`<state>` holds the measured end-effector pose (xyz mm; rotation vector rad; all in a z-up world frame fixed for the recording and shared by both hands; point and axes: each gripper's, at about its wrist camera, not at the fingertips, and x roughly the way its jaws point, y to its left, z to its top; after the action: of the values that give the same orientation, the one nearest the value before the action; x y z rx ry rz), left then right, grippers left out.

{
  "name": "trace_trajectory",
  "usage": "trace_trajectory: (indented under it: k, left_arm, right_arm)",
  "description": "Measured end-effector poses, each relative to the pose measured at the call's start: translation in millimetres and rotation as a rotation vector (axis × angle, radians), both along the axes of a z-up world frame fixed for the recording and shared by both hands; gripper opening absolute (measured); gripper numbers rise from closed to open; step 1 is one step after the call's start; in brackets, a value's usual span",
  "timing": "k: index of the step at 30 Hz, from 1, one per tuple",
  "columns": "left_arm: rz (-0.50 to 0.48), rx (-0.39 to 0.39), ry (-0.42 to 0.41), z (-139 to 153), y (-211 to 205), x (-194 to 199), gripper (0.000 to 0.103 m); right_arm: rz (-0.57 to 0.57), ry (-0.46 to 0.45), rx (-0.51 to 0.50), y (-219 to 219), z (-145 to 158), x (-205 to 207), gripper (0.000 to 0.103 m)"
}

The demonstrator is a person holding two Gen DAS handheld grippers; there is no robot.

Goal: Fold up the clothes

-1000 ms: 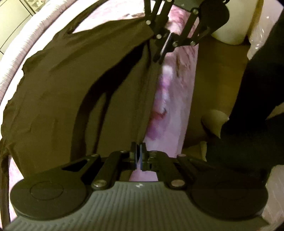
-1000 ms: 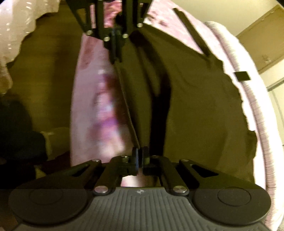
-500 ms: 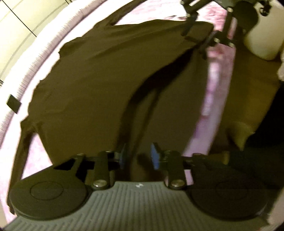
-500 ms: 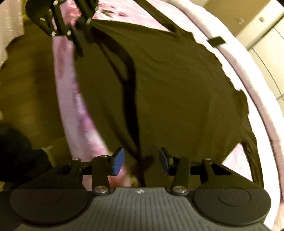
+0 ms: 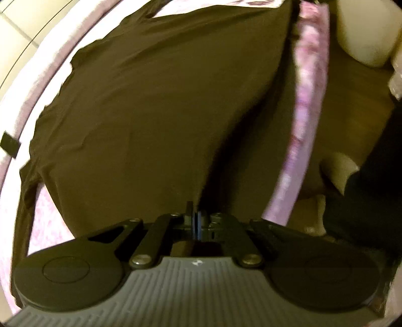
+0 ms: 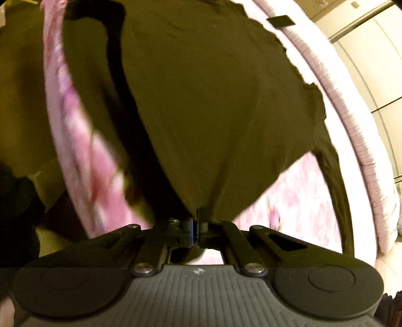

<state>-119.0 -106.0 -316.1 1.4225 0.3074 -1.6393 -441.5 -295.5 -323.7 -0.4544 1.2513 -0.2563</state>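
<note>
Dark shirt (image 5: 140, 105) lies spread on the pink patterned bed cover (image 5: 309, 83), with its near edge lifted off the cover and bunched into both claws: the left gripper (image 5: 195, 221) has its jaws together, clamped on a fold of the shirt's hem, and the right gripper (image 6: 197, 223) is likewise pinched shut on a peak of shirt fabric, with one sleeve (image 6: 336, 181) trailing down past it over the cover. Small black tag (image 6: 281, 20) sits on the ribbed pink edge of the bed beyond the shirt, too small and dark to read. Only marking legible is a small white logo glyph (image 5: 195, 263) on each gripper's grey ribbed body, no readable text.
</note>
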Motion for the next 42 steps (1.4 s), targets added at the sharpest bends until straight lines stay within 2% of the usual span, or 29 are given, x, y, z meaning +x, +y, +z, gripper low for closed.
trace_trajectory:
  k: [3,7,12,15,17,18,19,21,25,30,32,35,37,39,41,42]
  left_arm:
    - [-0.047,0.011,-0.045,-0.4,15.9,-8.0,0.000]
    - [-0.084,0.060,-0.092,-13.2,31.5,-14.6,0.000]
    - [-0.021,0.061,-0.075,-4.3,44.2,-10.0,0.003]
    - [0.026,0.039,-0.073,2.1,48.6,-4.5,0.008]
    - [0.045,0.030,-0.086,3.8,50.2,-0.8,0.010]
    - [0.052,0.025,-0.096,4.6,50.4,1.0,0.015]
    - [0.058,0.012,-0.111,5.7,50.5,2.2,0.025]
    - [0.057,-0.028,-0.123,7.9,50.4,3.3,0.031]
    - [0.015,-0.023,-0.138,-4.3,40.2,3.0,0.031]
    - [0.007,-0.030,-0.124,-13.3,30.3,3.9,0.032]
    - [0.025,-0.030,-0.101,-10.7,29.9,7.7,0.029]
    - [0.068,-0.028,-0.076,-6.7,29.2,16.1,0.017]
    - [0.066,-0.018,-0.067,-5.0,29.8,17.3,0.003]
    - [0.048,-0.012,-0.060,-2.8,31.7,16.7,0.000]
    - [0.034,-0.008,-0.051,0.0,33.7,15.6,0.000]
    - [0.023,-0.008,-0.049,2.1,36.0,13.8,0.000]
  right_arm:
    - [0.038,0.015,0.027,5.0,9.3,-15.7,0.000]
    - [0.064,0.062,0.034,6.6,0.1,-21.0,0.000]
    - [0.026,0.073,0.047,6.8,-0.8,-20.3,0.002]
    - [0.015,0.070,0.047,8.7,1.1,-21.3,0.005]
    - [0.003,0.076,0.059,9.2,0.2,-22.1,0.017]
    - [0.004,0.077,0.062,11.2,1.1,-23.2,0.019]
    - [0.005,0.078,0.063,13.4,2.4,-24.5,0.020]
    - [0.018,0.061,0.058,18.5,9.3,-24.9,0.020]
    - [0.065,-0.008,0.077,31.4,22.9,-10.1,0.029]
    - [0.128,-0.085,0.127,46.5,21.1,28.0,0.030]
    - [0.146,-0.102,0.146,52.7,16.1,44.9,0.030]
    - [0.172,-0.127,0.166,62.2,9.8,67.8,0.031]
    - [0.181,-0.126,0.166,64.3,4.4,77.3,0.031]
    - [0.171,-0.112,0.168,60.9,1.3,81.9,0.021]
    - [0.166,-0.111,0.156,57.0,3.2,79.1,0.000]
    - [0.166,-0.111,0.159,55.4,4.9,76.2,0.000]
